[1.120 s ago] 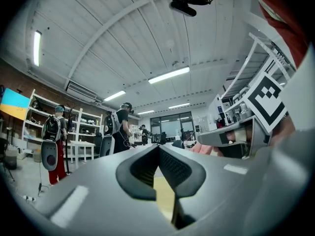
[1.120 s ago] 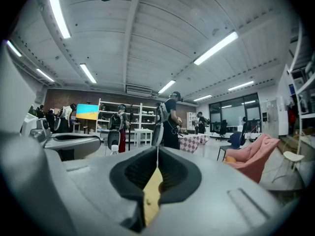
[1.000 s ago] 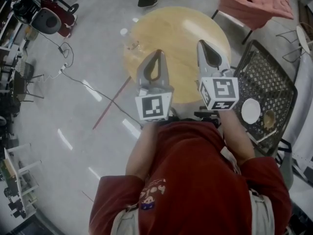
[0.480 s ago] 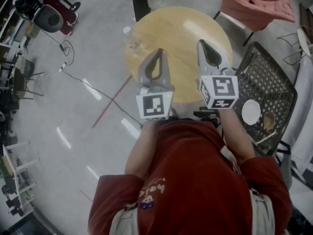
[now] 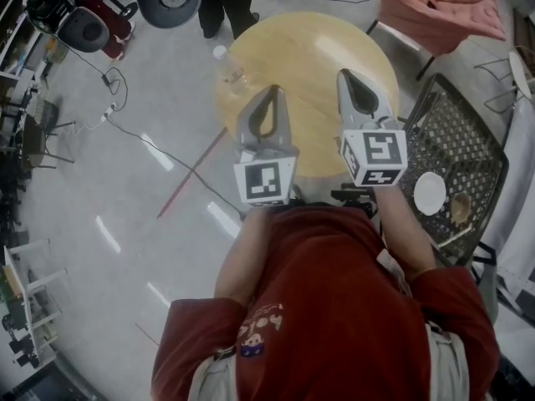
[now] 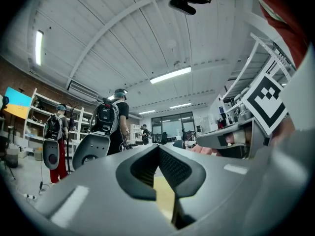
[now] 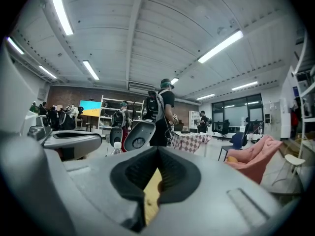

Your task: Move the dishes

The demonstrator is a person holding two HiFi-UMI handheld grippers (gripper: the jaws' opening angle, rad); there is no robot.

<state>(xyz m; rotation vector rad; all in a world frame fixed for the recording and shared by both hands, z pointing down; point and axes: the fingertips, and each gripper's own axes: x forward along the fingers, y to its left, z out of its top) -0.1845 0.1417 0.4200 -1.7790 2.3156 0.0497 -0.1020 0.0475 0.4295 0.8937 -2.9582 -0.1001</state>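
Floor [image 5: 125, 224] of pale glossy grey fills most of the head view. A round yellow table [image 5: 305, 57] stands at twelve o'clock, just ahead of the person. The left gripper [image 5: 272, 90] and right gripper [image 5: 344, 73] are held side by side over the table's near half. Each has its jaws pressed together with nothing between them.

The dishes are at three o'clock: a white plate [image 5: 430, 192] and, just beside it, a small brown bowl [image 5: 460, 205]. Both sit toward the near edge of a black mesh table [image 5: 456, 132].

A water bottle [image 5: 224, 63] stands at the yellow table's ten o'clock rim. A standing person's legs [image 5: 219, 7] are close behind it at eleven. A pink-draped chair [image 5: 439, 11] is at one o'clock.

Only a narrow gap separates the two tables. The widest open floor lies at nine o'clock, crossed by a cable [image 5: 125, 132] and a red line [image 5: 191, 175].

The mesh table's right side is cut off by the frame. What the bowl holds cannot be made out. A red shirt [image 5: 334, 307] hides the floor at six o'clock.
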